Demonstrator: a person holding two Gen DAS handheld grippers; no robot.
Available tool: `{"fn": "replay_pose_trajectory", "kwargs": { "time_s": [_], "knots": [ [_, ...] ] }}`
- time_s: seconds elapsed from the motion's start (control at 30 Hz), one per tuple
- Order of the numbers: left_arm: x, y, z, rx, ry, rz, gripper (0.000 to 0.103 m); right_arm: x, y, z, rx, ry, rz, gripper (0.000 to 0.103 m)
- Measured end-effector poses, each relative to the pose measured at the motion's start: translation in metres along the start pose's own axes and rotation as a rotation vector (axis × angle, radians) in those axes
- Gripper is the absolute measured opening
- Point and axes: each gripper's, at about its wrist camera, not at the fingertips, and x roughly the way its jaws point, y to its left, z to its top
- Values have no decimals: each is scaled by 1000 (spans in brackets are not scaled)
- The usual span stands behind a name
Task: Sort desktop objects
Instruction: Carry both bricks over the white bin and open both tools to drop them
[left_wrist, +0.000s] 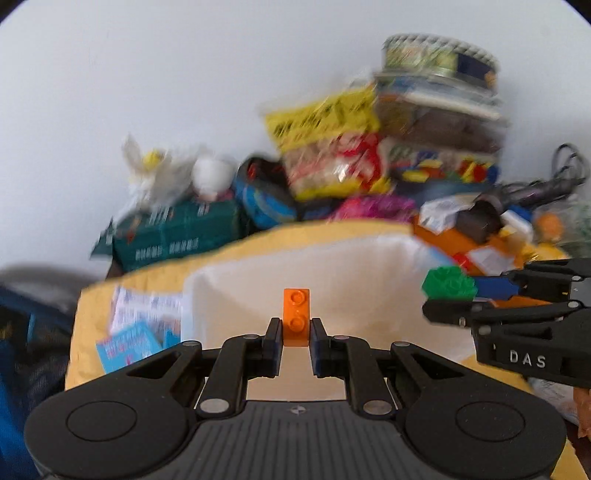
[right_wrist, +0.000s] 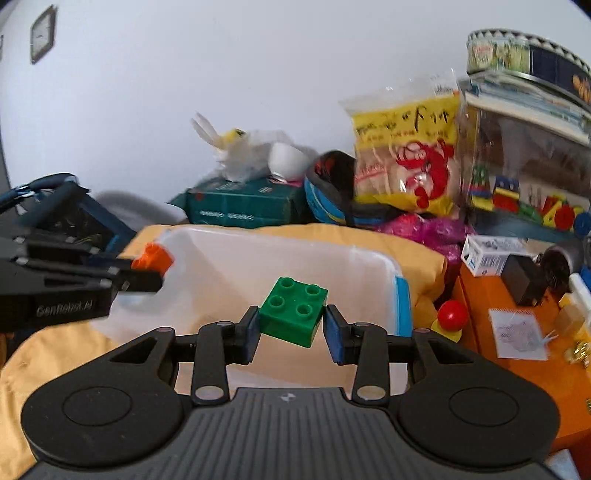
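My left gripper (left_wrist: 295, 332) is shut on a narrow orange brick (left_wrist: 296, 316) with two studs, held upright above a white plastic bin (left_wrist: 369, 266). In the right wrist view the same gripper (right_wrist: 144, 273) comes in from the left with the orange brick (right_wrist: 153, 256) at the bin's (right_wrist: 229, 254) left rim. My right gripper (right_wrist: 290, 326) is shut on a square green brick (right_wrist: 293, 315) with four studs, tilted, over the bin. From the left wrist view the right gripper (left_wrist: 465, 299) enters at the right with the green brick (left_wrist: 448, 284).
The bin sits on a yellow cloth (right_wrist: 417, 258). Behind it are a green tissue box (right_wrist: 240, 206), a yellow snack bag (right_wrist: 406, 155), a clear box of bricks (right_wrist: 524, 192) and a round tin (right_wrist: 524, 55). To the right, an orange surface (right_wrist: 495, 295) carries a red ball (right_wrist: 452, 310) and small boxes.
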Motion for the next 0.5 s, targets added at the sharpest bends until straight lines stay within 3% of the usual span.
{"fn": "replay_pose_trajectory", "kwargs": {
  "time_s": [0.07,0.13,0.27,0.37,0.43,0.5],
  "knots": [
    [1,-3,-8,17,-3,5,26,10,0,-4,4,36,-11,43],
    [-5,-4,-11,36,-14,5,44,10,-1,-5,25,51,2,43],
    [-25,2,-14,9,-34,-23,47,-11,4,-7,-14,5,15,44],
    [-45,2,-24,-2,-37,-48,55,-33,6,-12,-24,-25,55,45],
    [-60,1,-38,-7,-43,-37,68,-52,9,-24,-45,-48,82,50],
    [-72,0,-56,-20,-34,-32,69,-62,11,-35,-71,-48,114,51]
  ]
}}
